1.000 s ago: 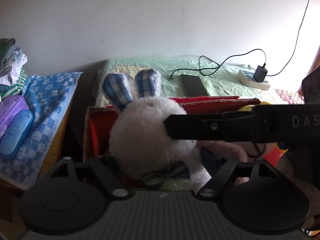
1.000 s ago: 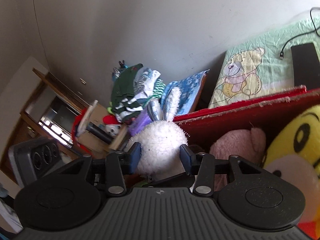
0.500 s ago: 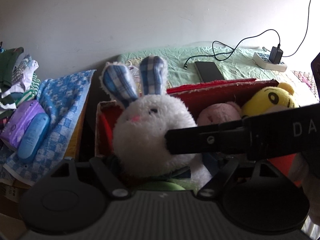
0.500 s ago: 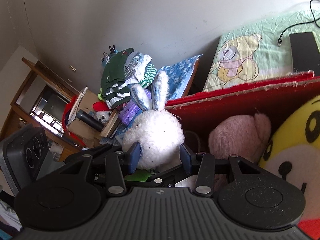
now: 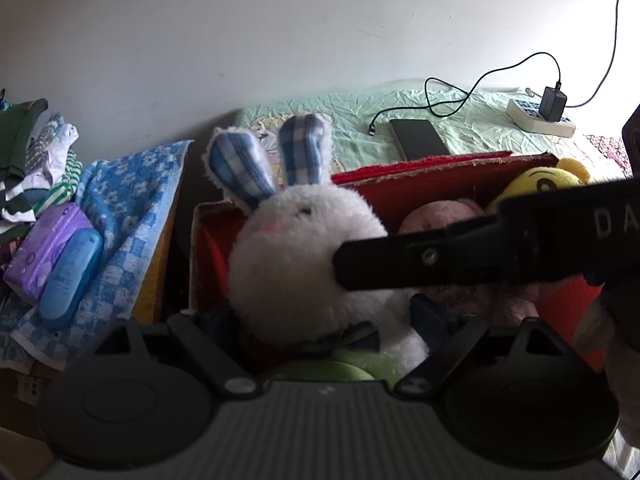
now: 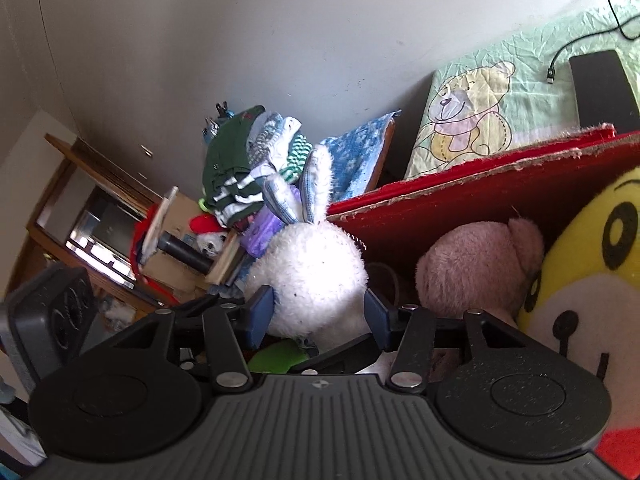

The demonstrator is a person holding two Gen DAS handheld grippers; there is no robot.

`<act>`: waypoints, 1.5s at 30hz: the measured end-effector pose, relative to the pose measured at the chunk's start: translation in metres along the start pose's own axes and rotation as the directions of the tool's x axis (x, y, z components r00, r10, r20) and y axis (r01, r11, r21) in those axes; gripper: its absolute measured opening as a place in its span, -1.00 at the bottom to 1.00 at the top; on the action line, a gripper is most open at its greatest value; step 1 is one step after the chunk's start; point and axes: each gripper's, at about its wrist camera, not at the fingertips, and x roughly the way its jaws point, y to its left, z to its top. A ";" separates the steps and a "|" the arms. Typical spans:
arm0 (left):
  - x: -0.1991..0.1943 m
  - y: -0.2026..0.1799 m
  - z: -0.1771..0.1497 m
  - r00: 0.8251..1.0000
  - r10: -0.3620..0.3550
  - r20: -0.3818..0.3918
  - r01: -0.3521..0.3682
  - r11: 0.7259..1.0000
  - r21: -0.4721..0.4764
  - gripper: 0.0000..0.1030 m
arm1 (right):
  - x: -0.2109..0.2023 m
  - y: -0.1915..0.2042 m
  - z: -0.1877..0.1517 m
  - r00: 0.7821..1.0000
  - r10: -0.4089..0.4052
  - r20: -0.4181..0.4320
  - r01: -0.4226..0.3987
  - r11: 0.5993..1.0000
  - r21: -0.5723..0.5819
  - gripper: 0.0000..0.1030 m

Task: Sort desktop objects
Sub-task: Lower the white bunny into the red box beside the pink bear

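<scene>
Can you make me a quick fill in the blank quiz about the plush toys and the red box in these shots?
1. The right claw is shut on the head of the white plush ____.
2. The rabbit's ears have a blue ____ pattern.
3. The pink plush and the yellow plush sit inside the ____ box.
4. The black phone lies on the pale ____ cloth behind the box.

Missing words: rabbit; checked; red; green

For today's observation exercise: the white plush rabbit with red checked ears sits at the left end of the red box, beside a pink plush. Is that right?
Not quite: the white plush rabbit's ears are blue checked, as the left wrist view shows. It does sit at the left end of the red box, beside the pink plush.
</scene>
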 end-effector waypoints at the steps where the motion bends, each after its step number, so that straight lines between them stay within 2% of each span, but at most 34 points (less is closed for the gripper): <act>1: 0.000 0.000 0.000 1.000 0.001 0.000 -0.001 1.000 0.000 0.77 | -0.001 -0.002 0.000 1.000 0.013 0.006 -0.013 1.000 0.015 -0.04; 6: 0.000 0.001 0.000 1.000 0.001 0.002 -0.001 1.000 -0.006 0.77 | -0.008 -0.007 0.000 0.998 0.031 0.055 -0.034 0.997 0.066 -0.10; 13: 0.000 -0.001 -0.001 1.000 0.014 -0.001 -0.014 1.000 -0.003 0.77 | -0.006 -0.007 0.001 0.999 -0.015 0.047 0.011 0.996 0.084 -0.26; 25: 0.003 -0.003 0.000 1.000 0.027 -0.014 -0.027 1.000 0.012 0.76 | 0.003 0.005 -0.003 0.997 -0.073 -0.004 0.073 0.997 -0.007 -0.26; 45: 0.003 -0.002 -0.001 1.000 0.020 -0.018 -0.020 1.000 0.017 0.79 | -0.002 -0.001 -0.002 0.999 -0.045 0.022 0.045 0.998 0.037 -0.26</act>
